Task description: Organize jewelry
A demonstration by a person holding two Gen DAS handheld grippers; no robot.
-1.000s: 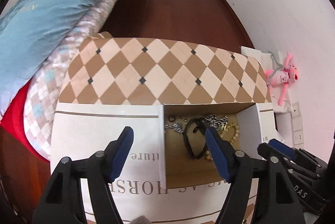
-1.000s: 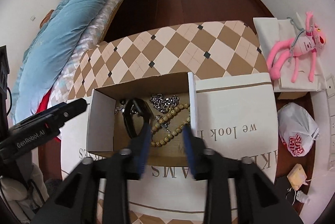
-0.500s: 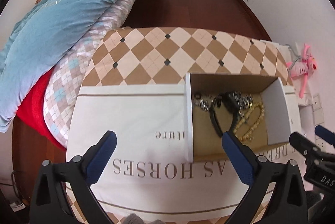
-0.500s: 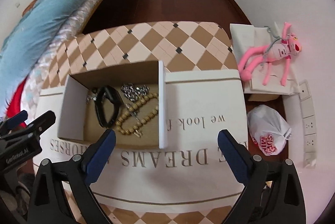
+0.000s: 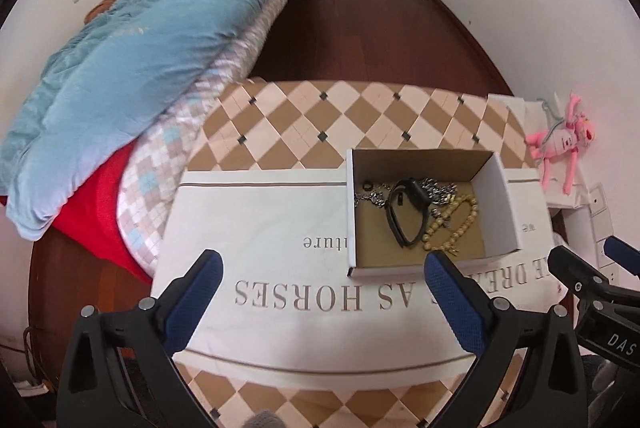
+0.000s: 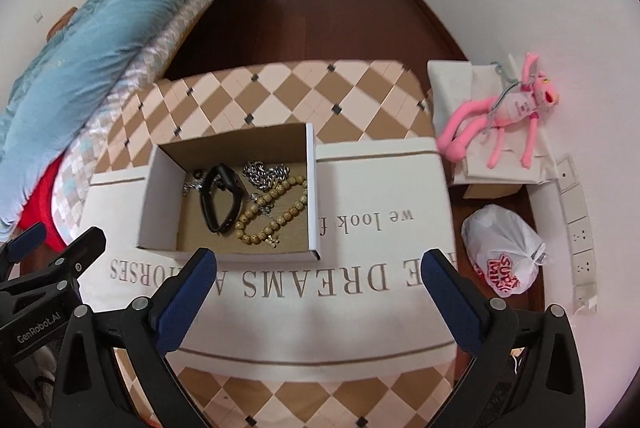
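An open white cardboard box [image 5: 500, 200] [image 6: 160, 196] stands on a white printed cloth on the table. Inside lie a black wristband [image 5: 406, 212] [image 6: 220, 198], a wooden bead bracelet [image 5: 456, 224] [image 6: 272, 212], a silver chain [image 6: 266, 172] [image 5: 438, 186] and small silver pieces [image 5: 370, 196]. My left gripper [image 5: 322, 278] is open and empty, held above the cloth in front of the box. My right gripper [image 6: 320, 278] is open and empty, also above the cloth just in front of the box.
The table has a brown and cream diamond covering [image 5: 340, 120]. A bed with a blue quilt [image 5: 132, 40] is at the left. A pink plush toy [image 6: 504, 116] and a white plastic bag [image 6: 504, 248] lie on the right by the wall.
Both grippers have pulled up and back from the box and opened wide. The right gripper was nearly closed over the jewelry a second ago. The jewelry stays in the box.
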